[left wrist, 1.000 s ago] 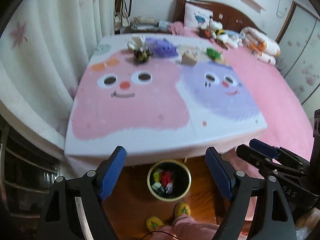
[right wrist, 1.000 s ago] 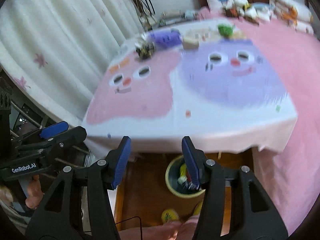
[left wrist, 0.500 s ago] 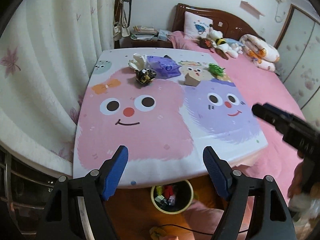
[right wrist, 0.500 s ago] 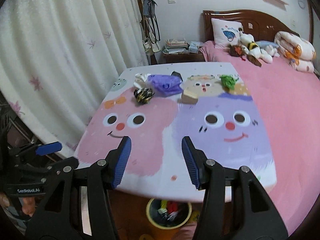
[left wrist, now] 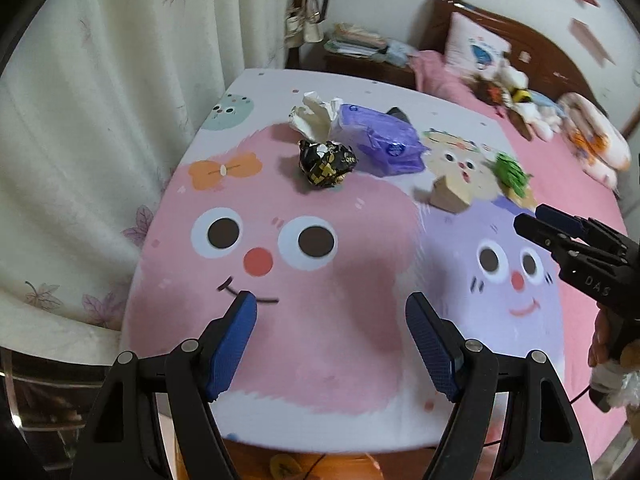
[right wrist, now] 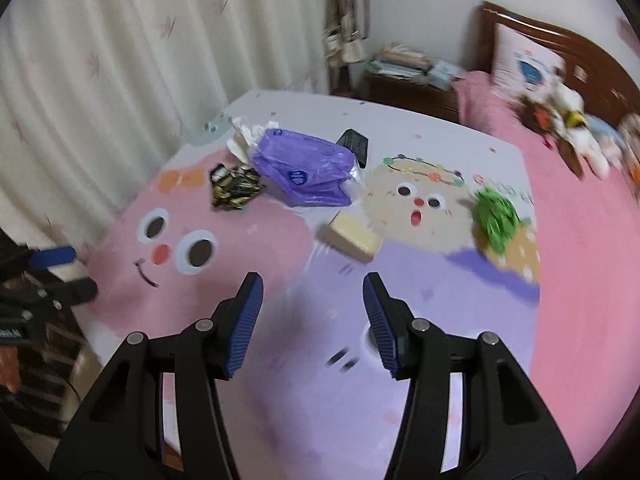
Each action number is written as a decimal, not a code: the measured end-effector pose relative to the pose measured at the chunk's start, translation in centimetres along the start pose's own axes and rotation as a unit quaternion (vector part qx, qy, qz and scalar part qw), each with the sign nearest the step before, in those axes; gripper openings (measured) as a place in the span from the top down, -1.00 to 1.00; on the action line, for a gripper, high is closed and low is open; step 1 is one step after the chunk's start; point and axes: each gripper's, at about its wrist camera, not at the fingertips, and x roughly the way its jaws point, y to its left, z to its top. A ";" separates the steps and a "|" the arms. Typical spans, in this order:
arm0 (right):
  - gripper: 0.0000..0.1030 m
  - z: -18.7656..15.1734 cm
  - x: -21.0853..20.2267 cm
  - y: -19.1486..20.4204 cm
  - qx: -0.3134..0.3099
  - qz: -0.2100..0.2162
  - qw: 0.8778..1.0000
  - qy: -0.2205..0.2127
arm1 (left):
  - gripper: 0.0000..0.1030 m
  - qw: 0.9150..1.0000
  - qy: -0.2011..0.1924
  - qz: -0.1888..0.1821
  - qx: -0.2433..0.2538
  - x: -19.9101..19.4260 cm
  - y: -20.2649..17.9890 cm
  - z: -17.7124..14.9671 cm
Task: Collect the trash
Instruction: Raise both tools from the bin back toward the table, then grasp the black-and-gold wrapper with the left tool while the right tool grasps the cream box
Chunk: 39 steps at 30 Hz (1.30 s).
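With both claws, the left gripper [left wrist: 331,336] and right gripper [right wrist: 313,312], spread wide and empty, the crumpled black-and-gold foil wrapper [left wrist: 327,163] at the table's far end should be reached slowly and pinched in the middle

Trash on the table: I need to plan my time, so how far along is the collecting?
Done: nothing visible now shows any piece collected. In hand: nothing; the left gripper and right gripper are open and empty above the table. Left: white tissue, black-gold wrapper, purple bag, small black packet, beige block and green scrap.
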 end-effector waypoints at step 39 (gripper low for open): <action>0.57 5.5 17.0 -5.0 -0.053 0.149 0.981 0.109 | -0.52 0.990 0.130 0.056 0.005 22.9 -1.9 18.2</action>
